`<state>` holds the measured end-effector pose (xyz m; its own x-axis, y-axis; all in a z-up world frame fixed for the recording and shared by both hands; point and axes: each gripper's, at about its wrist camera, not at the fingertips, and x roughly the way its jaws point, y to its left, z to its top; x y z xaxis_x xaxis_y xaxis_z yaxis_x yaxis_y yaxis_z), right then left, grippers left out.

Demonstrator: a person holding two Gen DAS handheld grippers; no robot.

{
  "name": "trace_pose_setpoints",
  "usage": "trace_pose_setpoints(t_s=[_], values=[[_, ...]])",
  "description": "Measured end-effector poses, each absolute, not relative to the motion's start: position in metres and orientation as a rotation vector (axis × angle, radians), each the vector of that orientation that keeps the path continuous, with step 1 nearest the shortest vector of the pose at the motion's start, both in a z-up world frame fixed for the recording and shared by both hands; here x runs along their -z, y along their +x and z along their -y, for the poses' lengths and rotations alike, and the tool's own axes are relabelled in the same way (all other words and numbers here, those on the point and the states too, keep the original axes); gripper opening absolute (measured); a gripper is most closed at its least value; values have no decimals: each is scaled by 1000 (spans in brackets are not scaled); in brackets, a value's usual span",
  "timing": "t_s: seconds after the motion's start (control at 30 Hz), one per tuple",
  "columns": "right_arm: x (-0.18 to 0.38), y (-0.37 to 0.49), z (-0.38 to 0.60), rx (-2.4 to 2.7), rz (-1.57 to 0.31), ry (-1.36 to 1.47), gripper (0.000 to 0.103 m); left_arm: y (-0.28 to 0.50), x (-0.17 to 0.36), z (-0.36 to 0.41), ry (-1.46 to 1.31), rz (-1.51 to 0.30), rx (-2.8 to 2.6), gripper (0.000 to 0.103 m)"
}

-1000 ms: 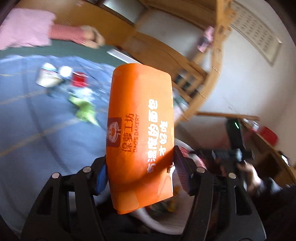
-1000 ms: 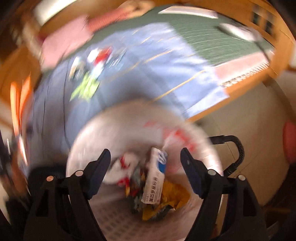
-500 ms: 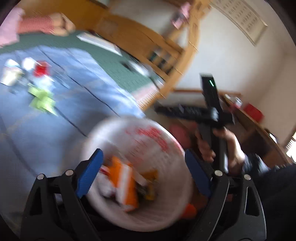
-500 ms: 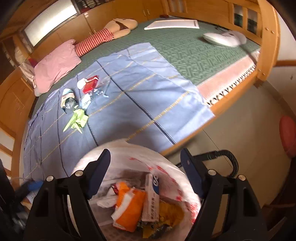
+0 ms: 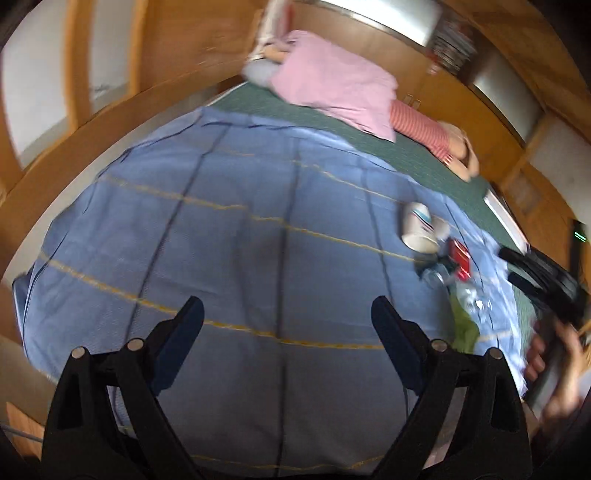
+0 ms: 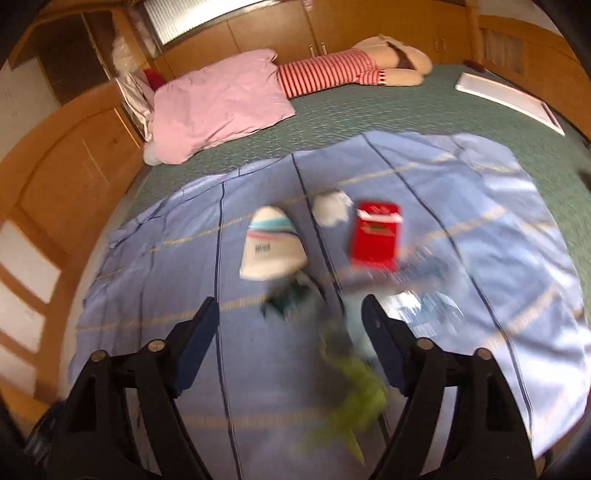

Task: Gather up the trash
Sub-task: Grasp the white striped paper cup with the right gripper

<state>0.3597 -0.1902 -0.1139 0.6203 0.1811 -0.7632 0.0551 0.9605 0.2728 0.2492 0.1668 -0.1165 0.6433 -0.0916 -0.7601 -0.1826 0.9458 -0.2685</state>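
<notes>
Both tools swung from bin to crumpled litter (image 6: 354, 398) on blue cloth (image 5: 258, 236).

Home bedroom. Wide bed covered by green patterned mattress pad (image 6: 369, 114), blue striped sheet (image 6: 424, 177) spread over it. Pink pillow (image 6: 218, 103) and stuffed doll in red-and-white striped top (image 6: 332, 75) laid at head end. Bed framed by curved honey-coloured wooden surround (image 6: 74, 155); built-in wooden cabinets with small handles (image 6: 280, 33) seen behind. Household litter scattered on sheet.
</notes>
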Motion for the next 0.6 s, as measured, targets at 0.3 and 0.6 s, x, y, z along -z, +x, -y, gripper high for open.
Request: trace_pose_setpoints(t_s=[0.3, 0.6], values=[[205, 513, 149, 79, -1070, 233, 93, 261, 133, -200, -408, -994, -109, 93], [221, 477, 88, -250, -1134, 277, 31, 263, 143, -211, -466, -1020, -155, 93]])
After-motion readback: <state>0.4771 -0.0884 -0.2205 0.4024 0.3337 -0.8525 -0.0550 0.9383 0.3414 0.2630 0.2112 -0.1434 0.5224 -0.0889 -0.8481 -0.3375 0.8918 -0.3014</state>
